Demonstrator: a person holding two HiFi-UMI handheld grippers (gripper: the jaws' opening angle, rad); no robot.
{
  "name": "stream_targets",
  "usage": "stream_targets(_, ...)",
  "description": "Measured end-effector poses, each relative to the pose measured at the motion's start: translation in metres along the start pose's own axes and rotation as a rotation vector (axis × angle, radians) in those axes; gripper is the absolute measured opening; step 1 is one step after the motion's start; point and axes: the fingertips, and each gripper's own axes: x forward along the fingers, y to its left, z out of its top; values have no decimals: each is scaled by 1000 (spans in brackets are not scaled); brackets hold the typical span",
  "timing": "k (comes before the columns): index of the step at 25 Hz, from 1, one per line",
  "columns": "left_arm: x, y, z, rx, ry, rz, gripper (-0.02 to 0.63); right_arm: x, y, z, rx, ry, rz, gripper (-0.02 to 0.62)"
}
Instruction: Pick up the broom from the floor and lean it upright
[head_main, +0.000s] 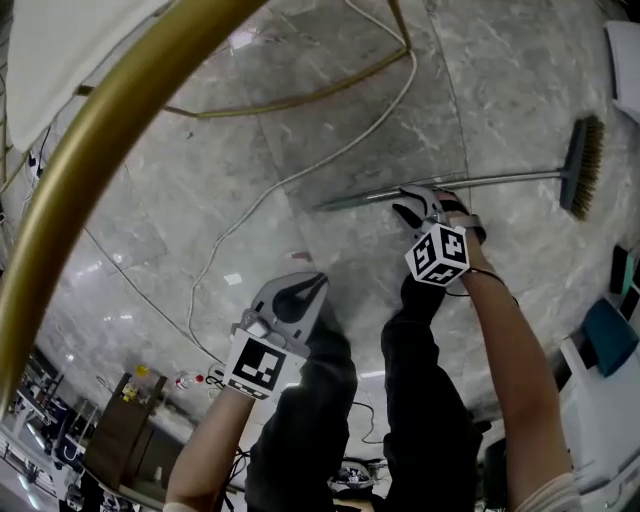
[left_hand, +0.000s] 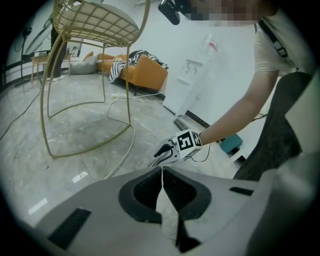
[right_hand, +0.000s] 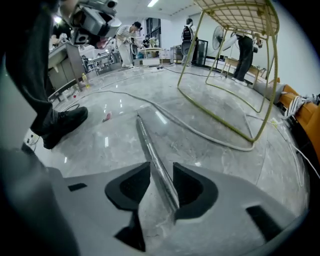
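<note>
Looking down from your head, you see the broom (head_main: 520, 178) lying flat on the grey marble floor (head_main: 200, 210). Its metal handle (head_main: 480, 181) runs left to right across the view, and its bristle head (head_main: 584, 165) is at the far right, on edge with the bristles pointing away from you.

Your right gripper (head_main: 416, 204) is down over the handle, nearer the handle's free end than the bristle head, with its marker cube (head_main: 438, 253) facing up at you. In the right gripper view its 2 jaws stand apart with the handle running between them. The shaft lies close along the right-hand pad, and bare floor shows between it and the left-hand pad, so nothing is clamped.

Your left gripper (head_main: 312, 283) hangs lower in the head view, in front of your dark trouser legs (head_main: 420, 400) and well apart from the broom. In the left gripper view its pads meet along a thin seam, closed on nothing, and they point toward your right gripper.

A white cable (head_main: 330, 150) trails over the floor beyond the handle's free end. A gold chair frame (head_main: 100, 170) arcs through the upper left of the head view, standing clear of the broom. A dark shoe (right_hand: 62, 125) sits left of the handle in the right gripper view.
</note>
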Motion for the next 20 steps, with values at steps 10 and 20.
stream_targets(10,30,26,6,47,-16,-11,11,38,12,-4,-128,14,107,127)
stream_targets(20,19,41,17,-49,-2,23,11,28,15,4,-210,4,159,98)
